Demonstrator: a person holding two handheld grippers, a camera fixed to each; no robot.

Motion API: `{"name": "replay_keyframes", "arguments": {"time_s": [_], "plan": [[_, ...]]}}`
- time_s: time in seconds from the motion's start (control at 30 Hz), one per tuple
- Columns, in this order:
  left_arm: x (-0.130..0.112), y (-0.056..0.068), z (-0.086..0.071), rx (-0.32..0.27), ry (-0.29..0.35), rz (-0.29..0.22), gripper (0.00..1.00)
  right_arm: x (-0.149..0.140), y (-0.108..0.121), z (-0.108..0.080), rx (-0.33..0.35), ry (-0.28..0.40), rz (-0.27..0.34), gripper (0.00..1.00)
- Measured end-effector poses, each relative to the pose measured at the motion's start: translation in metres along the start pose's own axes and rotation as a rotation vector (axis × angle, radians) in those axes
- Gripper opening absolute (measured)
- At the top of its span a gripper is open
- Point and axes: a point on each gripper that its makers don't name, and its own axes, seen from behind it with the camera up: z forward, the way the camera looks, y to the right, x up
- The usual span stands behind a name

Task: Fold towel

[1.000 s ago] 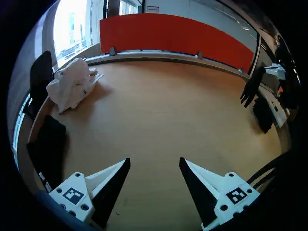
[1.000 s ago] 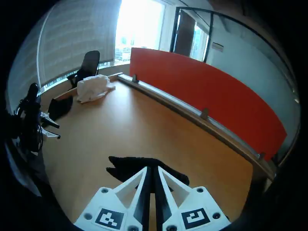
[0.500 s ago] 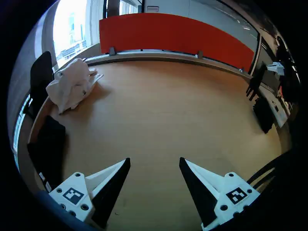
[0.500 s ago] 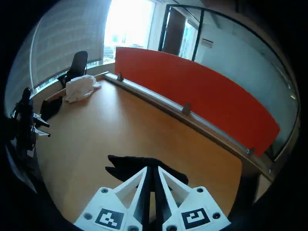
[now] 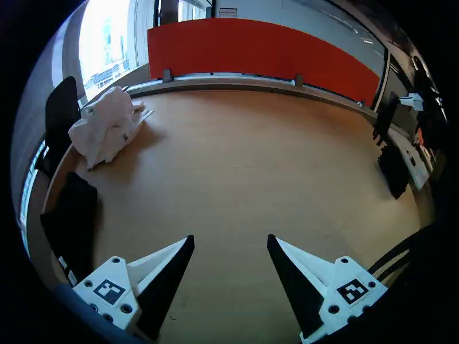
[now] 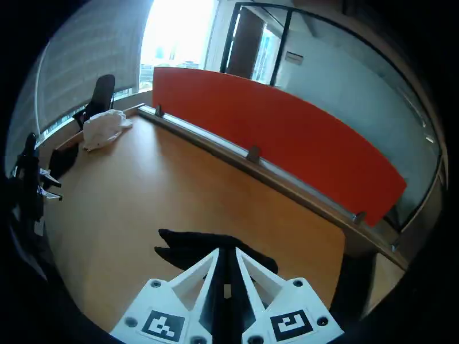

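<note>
- Wooden bench (image 5: 246,160), one red partition (image 5: 258,49) along its far edge, one black chair (image 5: 60,112) past the left corner.
- One white towel (image 5: 106,126), crumpled, at the bench's far left corner.
- One black cloth (image 6: 189,252), pinched in the right tool (image 6: 229,250), whose fingers are clenched together; it drapes out past their tips.
- Pose: left tool (image 5: 229,237) released, fingers wide apart, held above bare bench, pointing toward the partition.

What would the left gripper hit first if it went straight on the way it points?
Probably the bare desk: the left gripper, open, points slightly down at the wood. The white towel lies off to the left. If its path is flatter than it looks, the red screen comes first.
</note>
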Motion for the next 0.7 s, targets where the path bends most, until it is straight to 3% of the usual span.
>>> {"name": "replay_keyframes", "arguments": {"time_s": [0.7], "plan": [[0.003,0.011,0.003,0.003,-0.005,0.009,0.94,-0.036,0.057,-0.008,-0.066,-0.072,0.04,0.05]]}}
